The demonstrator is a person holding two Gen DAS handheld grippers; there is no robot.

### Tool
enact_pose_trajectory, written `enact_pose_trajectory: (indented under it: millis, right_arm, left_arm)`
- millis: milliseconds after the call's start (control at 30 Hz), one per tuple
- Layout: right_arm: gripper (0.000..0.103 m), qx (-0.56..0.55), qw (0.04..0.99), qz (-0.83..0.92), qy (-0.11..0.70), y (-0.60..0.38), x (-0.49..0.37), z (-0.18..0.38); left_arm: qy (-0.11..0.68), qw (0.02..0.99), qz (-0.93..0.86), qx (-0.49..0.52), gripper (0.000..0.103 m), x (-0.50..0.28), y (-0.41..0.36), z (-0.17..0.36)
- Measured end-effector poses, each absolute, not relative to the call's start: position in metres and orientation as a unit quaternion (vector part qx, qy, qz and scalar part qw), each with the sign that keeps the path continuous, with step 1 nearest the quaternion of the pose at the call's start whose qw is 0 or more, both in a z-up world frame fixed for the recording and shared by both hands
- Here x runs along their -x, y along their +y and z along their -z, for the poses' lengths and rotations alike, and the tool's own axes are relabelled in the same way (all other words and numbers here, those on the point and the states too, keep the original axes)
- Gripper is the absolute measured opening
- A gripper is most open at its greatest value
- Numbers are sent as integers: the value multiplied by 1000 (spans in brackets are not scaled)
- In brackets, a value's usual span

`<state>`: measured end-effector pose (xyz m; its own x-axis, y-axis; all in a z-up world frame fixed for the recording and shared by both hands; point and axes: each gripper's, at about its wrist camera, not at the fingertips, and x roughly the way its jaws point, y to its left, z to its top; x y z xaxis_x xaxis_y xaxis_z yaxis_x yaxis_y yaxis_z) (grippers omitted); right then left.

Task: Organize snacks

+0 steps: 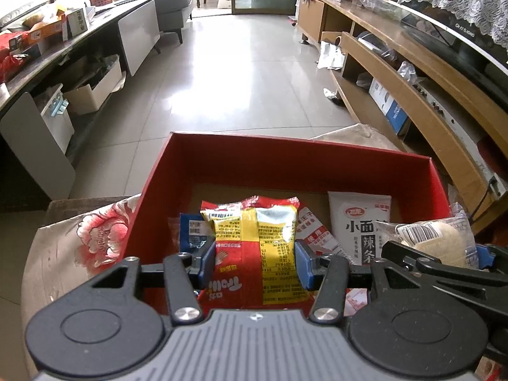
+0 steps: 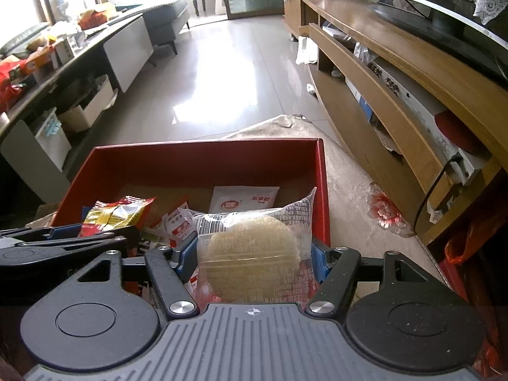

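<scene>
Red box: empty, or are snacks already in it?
Not empty. The red box already holds a white packet lying flat on its floor and other wrappers beside it. Part of the cardboard floor near the far wall is bare.

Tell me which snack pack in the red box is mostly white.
The white pack with large black characters, lying flat at the box's far right. The others are red-and-yellow, blue, or clear-wrapped.
</scene>
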<state>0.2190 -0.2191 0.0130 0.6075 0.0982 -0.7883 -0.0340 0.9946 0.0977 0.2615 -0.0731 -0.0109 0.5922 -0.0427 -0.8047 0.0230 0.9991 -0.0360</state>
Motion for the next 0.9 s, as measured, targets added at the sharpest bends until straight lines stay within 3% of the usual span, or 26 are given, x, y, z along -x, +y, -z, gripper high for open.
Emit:
enact_pose_trajectory:
  millis: [367,900]
  right_arm:
    - [75,-33,894,-38,446,-217,-228,-5]
    - [81,-39,897,-34,438,-217,-233,-4]
  left_arm:
    - [450,893,12,3,53,-269,-74,17]
    - [456,889,11,37,64,-272,-61,11]
